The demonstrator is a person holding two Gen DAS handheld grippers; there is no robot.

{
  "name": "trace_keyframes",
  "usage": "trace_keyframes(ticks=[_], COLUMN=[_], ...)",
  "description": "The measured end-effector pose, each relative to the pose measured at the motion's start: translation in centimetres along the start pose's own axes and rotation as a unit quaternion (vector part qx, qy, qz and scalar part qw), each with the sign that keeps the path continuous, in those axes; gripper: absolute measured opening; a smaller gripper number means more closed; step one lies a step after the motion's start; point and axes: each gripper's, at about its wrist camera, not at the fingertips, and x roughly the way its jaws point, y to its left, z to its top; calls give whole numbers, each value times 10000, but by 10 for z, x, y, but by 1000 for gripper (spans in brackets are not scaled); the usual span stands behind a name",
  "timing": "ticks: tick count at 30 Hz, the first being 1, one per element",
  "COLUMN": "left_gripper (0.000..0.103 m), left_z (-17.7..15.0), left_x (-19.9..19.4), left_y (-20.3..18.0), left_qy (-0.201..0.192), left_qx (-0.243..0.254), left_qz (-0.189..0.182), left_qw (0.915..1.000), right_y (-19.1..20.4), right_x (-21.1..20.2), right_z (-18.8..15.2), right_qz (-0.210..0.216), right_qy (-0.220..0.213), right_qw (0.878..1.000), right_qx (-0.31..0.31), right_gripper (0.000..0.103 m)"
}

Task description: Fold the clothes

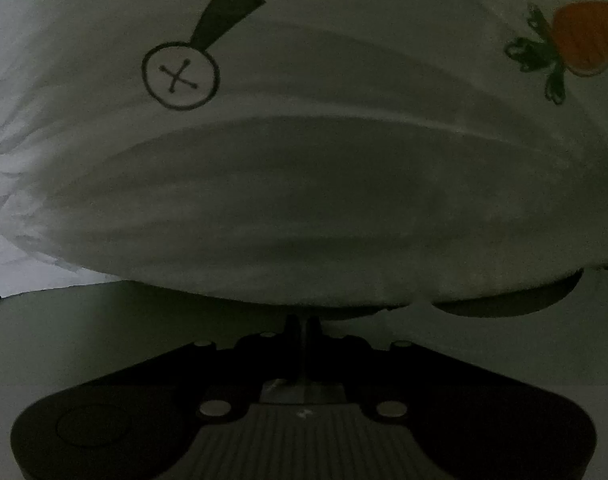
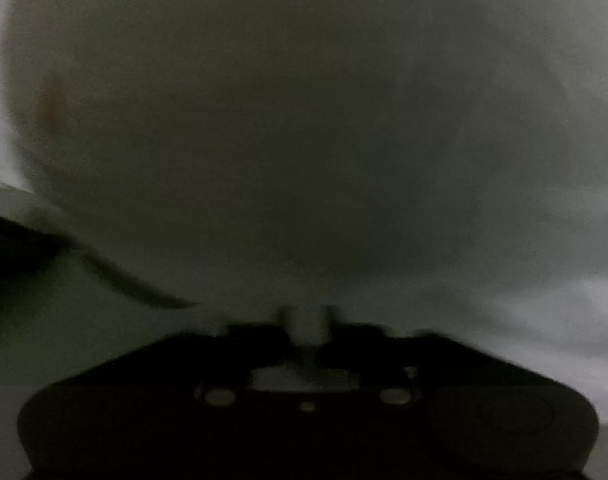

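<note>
A white garment (image 1: 304, 200) with small prints fills the left wrist view: a black circle with a cross (image 1: 180, 76) at upper left and an orange carrot (image 1: 583, 38) at upper right. My left gripper (image 1: 304, 320) is shut on the garment's lower edge, which hangs lifted in front of the camera. In the right wrist view the same white garment (image 2: 304, 140) fills the frame, dark and blurred. My right gripper (image 2: 307, 318) is closed on a fold of the cloth with a narrow gap between its fingers.
A pale flat surface (image 1: 84, 328) lies below the cloth in the left wrist view. A dark edge or shadow (image 2: 44, 252) crosses the left of the right wrist view. Both views are dim.
</note>
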Motion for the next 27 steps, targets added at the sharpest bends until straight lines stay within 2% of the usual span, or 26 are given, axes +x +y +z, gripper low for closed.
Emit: trace_keyframes(ticks=[1,2,4,6,7,8,10,11,14,16,17,20,22,23,24,25,26,27], left_gripper=[3,3,4,3,3,3,3,3,3,3,3,4,8,10,11,24,44,50], left_z=[-1,-2,-2,0,-1,-2,-3,-2,8,16,19,19,13,14,16,18,19,18], left_x=[-1,-2,-4,-6,-8,-12,-21,-28,-39,-37,-34,-16,-9,-13,-22,-33,-46,-62], left_y=[-1,-2,-3,2,0,-2,-8,-12,-26,-33,-36,-42,-49,-48,-45,-40,-34,-29], left_qy=[-17,-21,-14,-21,-45,-90,-186,-230,-434,-495,-496,-354,-58,-70,-192,-266,-344,-433], left_qx=[40,55,23,4,27,52,121,155,295,371,373,348,458,423,314,226,143,71], left_qz=[10,6,-27,-38,-9,45,219,364,668,797,838,898,809,796,798,716,639,576], left_qw=[10000,10000,10000,10000,10000,9999,9995,9990,9964,9949,9945,9947,9957,9959,9961,9968,9973,9974], right_y=[1,5,18,15,12,11,11,20,56,62,60,54,52,52,52,50,46,41], right_x=[5,10,25,25,24,23,20,15,1,2,6,26,47,52,50,40,27,8], right_z=[-2,-5,-14,-18,-19,-19,-20,-23,-32,-27,-24,-23,-28,-30,-31,-30,-28,-27], right_qz=[381,509,478,583,584,519,321,88,-677,-1007,-1089,-1233,-1150,-1178,-1246,-1266,-1219,-1149], right_qy=[216,342,603,405,342,335,272,120,-397,-633,-670,-590,-116,35,48,-19,-139,-313], right_qw=[9990,9981,9955,9967,9971,9971,9965,9944,9732,9652,9652,9674,9712,9708,9704,9729,9770,9813], right_qx=[25,-110,-550,-387,-352,-451,-725,-1043,-2160,-2328,-2282,-2132,-2084,-2091,-2066,-1937,-1745,-1511], right_gripper=[77,75,71,60,27,2,2,2,1,1,1,1,2,2,11,35,48,63])
